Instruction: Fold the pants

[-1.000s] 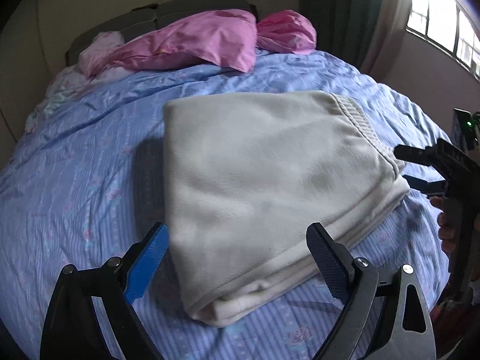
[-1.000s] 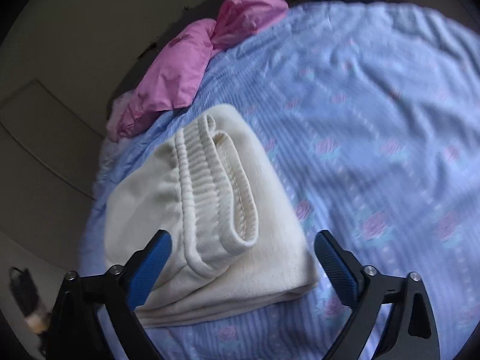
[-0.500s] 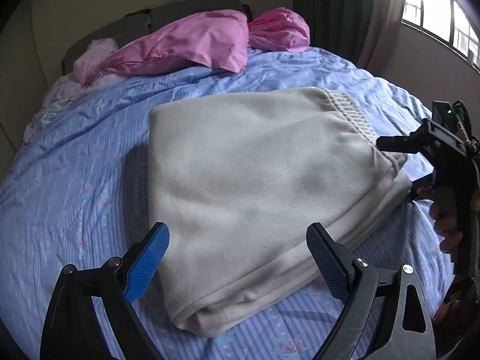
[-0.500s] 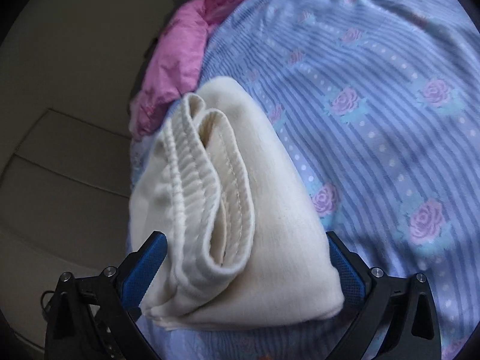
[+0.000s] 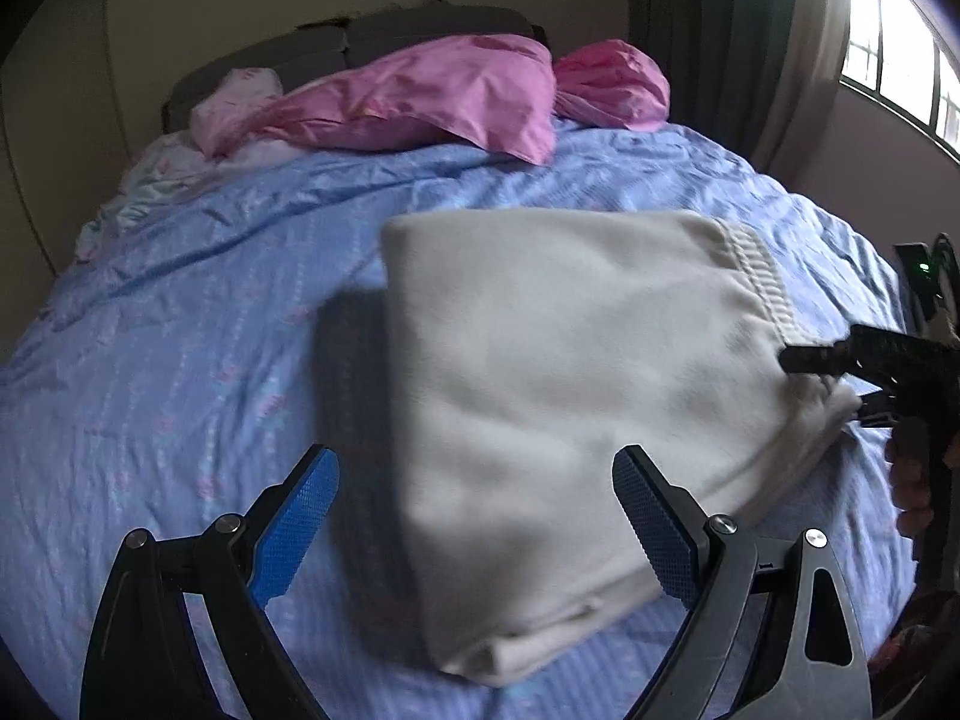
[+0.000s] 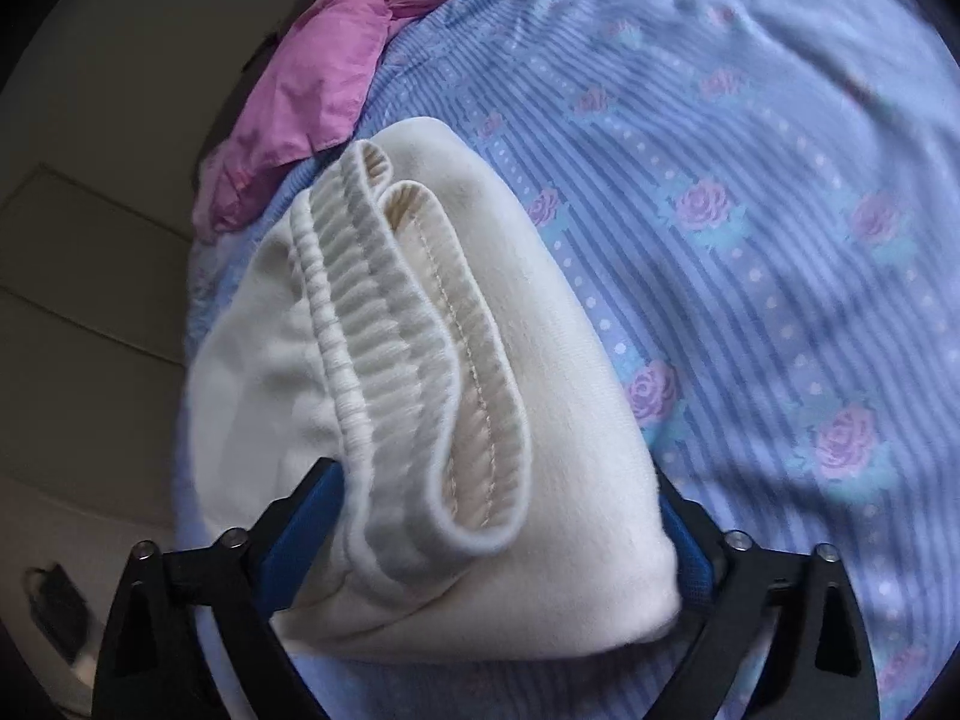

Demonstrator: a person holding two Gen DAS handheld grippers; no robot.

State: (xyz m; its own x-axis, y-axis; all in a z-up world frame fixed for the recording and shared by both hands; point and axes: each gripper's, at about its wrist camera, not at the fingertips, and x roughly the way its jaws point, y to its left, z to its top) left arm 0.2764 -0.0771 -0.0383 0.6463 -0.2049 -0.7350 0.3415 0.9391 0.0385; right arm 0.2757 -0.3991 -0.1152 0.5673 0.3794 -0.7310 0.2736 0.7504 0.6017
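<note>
The cream pants (image 5: 570, 396) lie folded into a thick rectangle on the blue flowered bedspread (image 5: 180, 360). Their ribbed waistband (image 6: 384, 348) faces the right wrist camera. My right gripper (image 6: 492, 546) straddles that waistband end, and its jaws are closing with the bundle filling the gap between the blue pads. In the left wrist view the right gripper (image 5: 840, 387) has one finger above the cloth and one below. My left gripper (image 5: 474, 534) hovers open over the near folded edge, its pads apart from the cloth.
Pink pillows (image 5: 420, 102) and crumpled pale bedding (image 5: 234, 96) lie at the headboard end. A curtain (image 5: 690, 30) and a window (image 5: 900, 48) stand to the right of the bed. A hand (image 5: 912, 480) holds the right gripper's handle.
The right gripper has slid forward over the waistband end, and its jaws have drawn in around the bundle. The pants now sit further right in the left wrist view.
</note>
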